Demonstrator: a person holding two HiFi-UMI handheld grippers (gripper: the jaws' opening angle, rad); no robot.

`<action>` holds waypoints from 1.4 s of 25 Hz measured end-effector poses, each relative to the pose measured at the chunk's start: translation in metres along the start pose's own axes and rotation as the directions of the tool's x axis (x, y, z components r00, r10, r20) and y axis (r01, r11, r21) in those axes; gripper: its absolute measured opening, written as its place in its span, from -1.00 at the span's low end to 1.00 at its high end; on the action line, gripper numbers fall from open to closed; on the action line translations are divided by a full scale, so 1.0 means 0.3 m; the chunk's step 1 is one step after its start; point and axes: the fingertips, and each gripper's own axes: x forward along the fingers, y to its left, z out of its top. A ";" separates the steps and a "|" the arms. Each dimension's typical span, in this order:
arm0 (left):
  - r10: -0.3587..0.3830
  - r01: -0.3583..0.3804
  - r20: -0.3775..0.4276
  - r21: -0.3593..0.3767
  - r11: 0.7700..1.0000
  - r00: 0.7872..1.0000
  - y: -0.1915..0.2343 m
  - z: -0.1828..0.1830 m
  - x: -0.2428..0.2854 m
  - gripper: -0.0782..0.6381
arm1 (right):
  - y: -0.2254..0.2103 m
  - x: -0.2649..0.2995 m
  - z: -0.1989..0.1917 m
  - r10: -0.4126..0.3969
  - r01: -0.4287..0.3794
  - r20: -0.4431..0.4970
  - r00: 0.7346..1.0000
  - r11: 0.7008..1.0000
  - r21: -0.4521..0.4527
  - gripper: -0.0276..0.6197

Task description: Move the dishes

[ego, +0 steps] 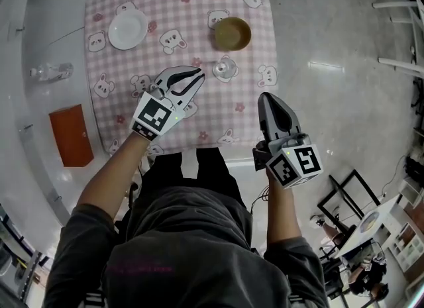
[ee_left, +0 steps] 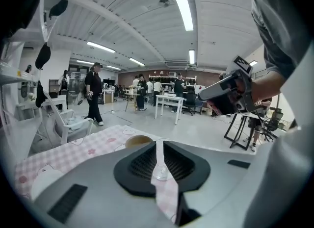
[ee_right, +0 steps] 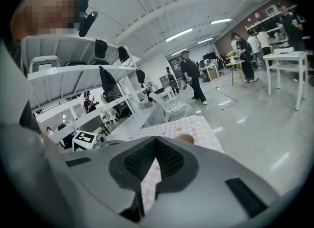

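Observation:
On a pink checked cloth with bear prints (ego: 199, 15) stand a white plate (ego: 128, 28) at the far left, a brown bowl (ego: 232, 33) at the far right and a small clear glass (ego: 224, 69) nearer me. My left gripper (ego: 191, 79) hovers over the near-left part of the table, just left of the glass, its jaws a narrow slit apart with nothing between them. Through that slit the left gripper (ee_left: 159, 144) view shows the glass (ee_left: 161, 173), with the bowl (ee_left: 139, 141) beyond. My right gripper (ego: 267, 100) is shut and empty, off the table's near right corner.
On the shiny floor to the left lie a clear plastic bottle (ego: 51, 71) and an orange-red box (ego: 71, 134). White racks (ego: 397, 35) stand at the right. My legs are against the table's near edge. People walk about far behind in the gripper views.

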 end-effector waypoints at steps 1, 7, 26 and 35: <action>-0.011 0.011 -0.006 0.006 1.000 1.000 0.001 -0.011 0.012 -0.64 | -0.005 0.002 -0.006 -0.004 0.004 -0.002 1.000 1.000 0.001 -0.90; -0.058 0.059 -0.041 0.039 0.997 0.997 -0.007 -0.063 0.058 -0.43 | -0.028 -0.005 -0.049 -0.019 0.019 -0.016 1.000 1.000 0.013 -0.90; -0.152 0.167 -0.103 0.152 0.974 0.983 -0.053 -0.114 0.223 0.07 | -0.113 -0.030 -0.122 -0.058 0.059 -0.026 0.998 0.998 0.031 -0.90; -0.199 0.215 -0.107 0.162 0.963 0.974 -0.061 -0.092 0.269 0.07 | -0.109 -0.038 -0.116 -0.088 0.091 -0.068 0.994 0.995 0.030 -0.90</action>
